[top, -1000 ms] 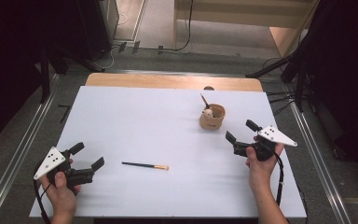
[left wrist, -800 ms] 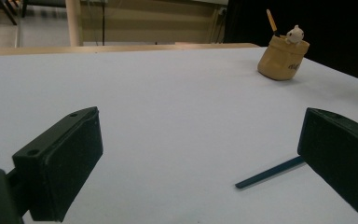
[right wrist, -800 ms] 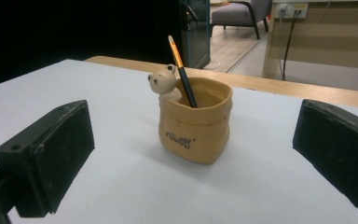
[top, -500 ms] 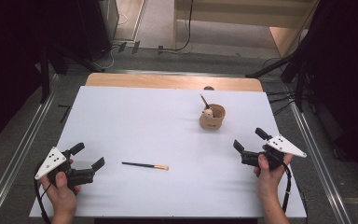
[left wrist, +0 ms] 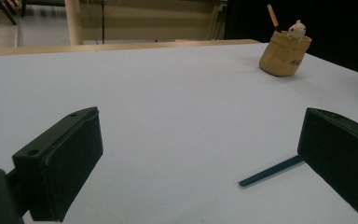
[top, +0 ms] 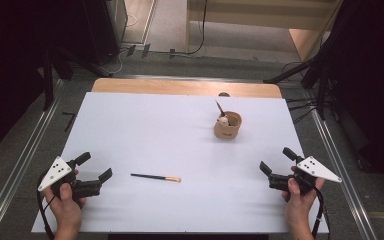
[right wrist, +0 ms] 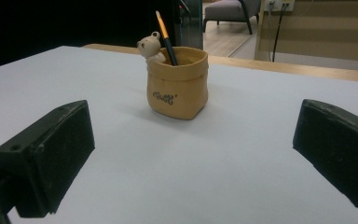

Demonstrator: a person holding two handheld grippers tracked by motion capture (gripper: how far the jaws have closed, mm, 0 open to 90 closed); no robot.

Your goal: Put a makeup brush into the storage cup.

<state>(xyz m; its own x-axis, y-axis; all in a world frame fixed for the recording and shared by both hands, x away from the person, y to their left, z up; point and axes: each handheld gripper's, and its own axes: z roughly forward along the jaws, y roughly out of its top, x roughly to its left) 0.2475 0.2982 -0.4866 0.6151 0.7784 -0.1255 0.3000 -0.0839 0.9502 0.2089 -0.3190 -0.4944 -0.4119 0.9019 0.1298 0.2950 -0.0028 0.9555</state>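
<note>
Right gripper (top: pixel 275 169) has pulled back toward table's near-right edge since earlier frame; jaws released, empty. Left gripper (top: pixel 94 171) unchanged, jaws apart, empty. Pencil (top: pixel 155 177): slim, dark shaft, orange-tan end, lying flat on white tabletop (top: pixel 150 130). Wood strip along far edge; dark room beyond. Pencil sits just right of left gripper, well apart from right gripper.

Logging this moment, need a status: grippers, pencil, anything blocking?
Left gripper and right gripper open, empty, low over table. Loose pencil flat, nearer left. Another in holder. Path clear.
</note>
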